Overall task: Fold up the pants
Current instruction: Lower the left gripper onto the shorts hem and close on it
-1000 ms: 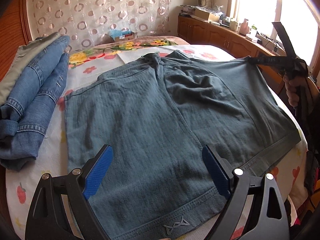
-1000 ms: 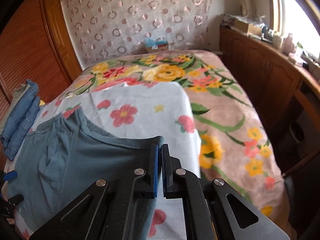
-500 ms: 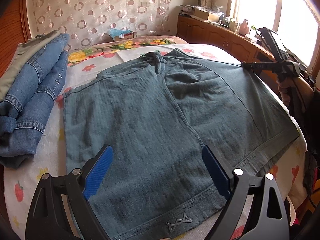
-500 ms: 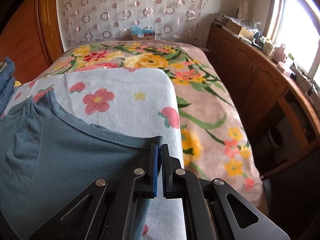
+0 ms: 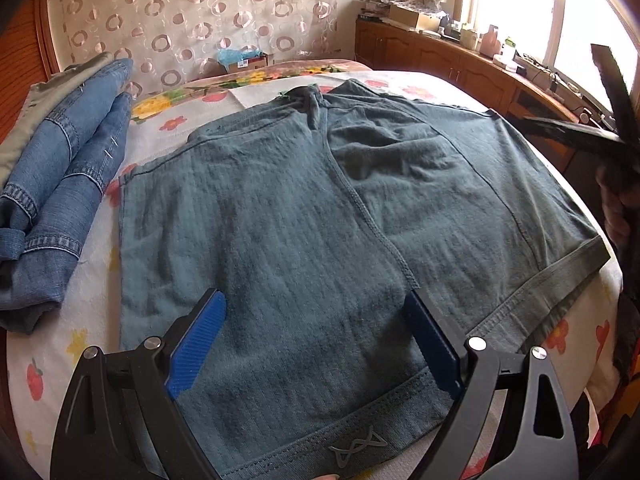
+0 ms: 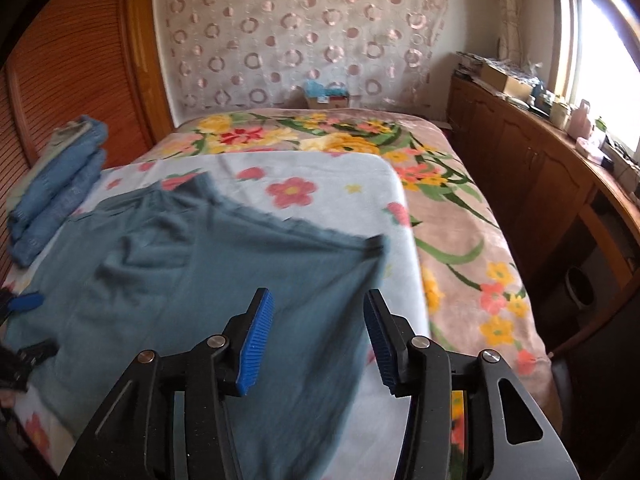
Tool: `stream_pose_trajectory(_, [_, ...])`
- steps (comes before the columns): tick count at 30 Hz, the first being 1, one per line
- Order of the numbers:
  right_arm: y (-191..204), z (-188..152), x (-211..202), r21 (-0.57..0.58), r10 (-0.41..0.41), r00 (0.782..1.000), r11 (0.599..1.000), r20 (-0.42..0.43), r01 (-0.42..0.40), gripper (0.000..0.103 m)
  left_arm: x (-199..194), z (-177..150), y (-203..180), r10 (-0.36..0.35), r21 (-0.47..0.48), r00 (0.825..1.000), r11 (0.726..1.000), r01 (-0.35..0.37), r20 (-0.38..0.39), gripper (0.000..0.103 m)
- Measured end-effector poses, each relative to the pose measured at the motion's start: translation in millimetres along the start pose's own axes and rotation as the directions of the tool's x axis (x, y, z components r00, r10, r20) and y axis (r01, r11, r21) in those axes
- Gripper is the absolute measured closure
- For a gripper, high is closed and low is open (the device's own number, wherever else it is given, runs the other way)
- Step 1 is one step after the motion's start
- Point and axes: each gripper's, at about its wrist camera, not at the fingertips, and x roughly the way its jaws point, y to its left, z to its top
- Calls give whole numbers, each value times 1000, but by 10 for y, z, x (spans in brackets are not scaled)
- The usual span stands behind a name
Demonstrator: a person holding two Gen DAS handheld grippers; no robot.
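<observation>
Grey-blue shorts [image 5: 312, 216] lie spread flat on the flowered white blanket [image 5: 96, 320], waistband toward me. My left gripper [image 5: 316, 332] hovers open over the near waistband with nothing between its blue pads. In the right wrist view the same shorts [image 6: 192, 280] stretch out to the left. My right gripper [image 6: 318, 332] has its jaws opening above the shorts' right edge, its pads clear of the cloth. The far right corner of the shorts [image 6: 372, 246] lies free on the blanket. The right gripper [image 5: 576, 132] also shows at the right border of the left wrist view, in a hand.
Folded blue jeans [image 5: 52, 200] are stacked at the left on the blanket. A floral bedspread [image 6: 452, 216] covers the far and right part of the bed. Wooden cabinets [image 6: 532, 176] with clutter run under the window on the right. A wooden wardrobe [image 6: 80, 72] stands at left.
My right gripper let go of the shorts' corner, opened and drew back toward me. The corner now lies on the blanket. The left gripper stayed where it was, open.
</observation>
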Motion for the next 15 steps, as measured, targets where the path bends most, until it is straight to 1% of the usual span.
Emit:
stream_pose_trajectory(3, [135, -245, -203, -35, 57, 998, 998, 11, -57, 47, 9, 1, 9, 0, -2, 1000, 1000, 0, 5, 12])
stream_pose_trajectory(4, [174, -331, -245, -46, 72, 997, 996, 9, -71, 43, 8, -2, 10, 0, -1, 1000, 1000, 0, 6, 11])
stream_pose_trajectory(5, [209, -396, -283, -53, 76, 997, 996, 9, -76, 40, 8, -3, 8, 1, -2, 1000, 1000, -1, 8, 11])
stream_pose_trajectory(8, [258, -585, -405, -55, 91, 996, 994, 6, -91, 36, 9, -6, 10, 1, -3, 1000, 1000, -1, 11, 11])
stream_pose_trajectory(10, [268, -691, -449, -59, 78, 997, 995, -1, -78, 36, 7, -9, 11, 3, -3, 1000, 1000, -3, 12, 11])
stream_pose_trajectory(15, [165, -816, -477, -51, 33, 999, 998, -30, -35, 36, 3, -12, 8, 6, -6, 1000, 1000, -6, 12, 11])
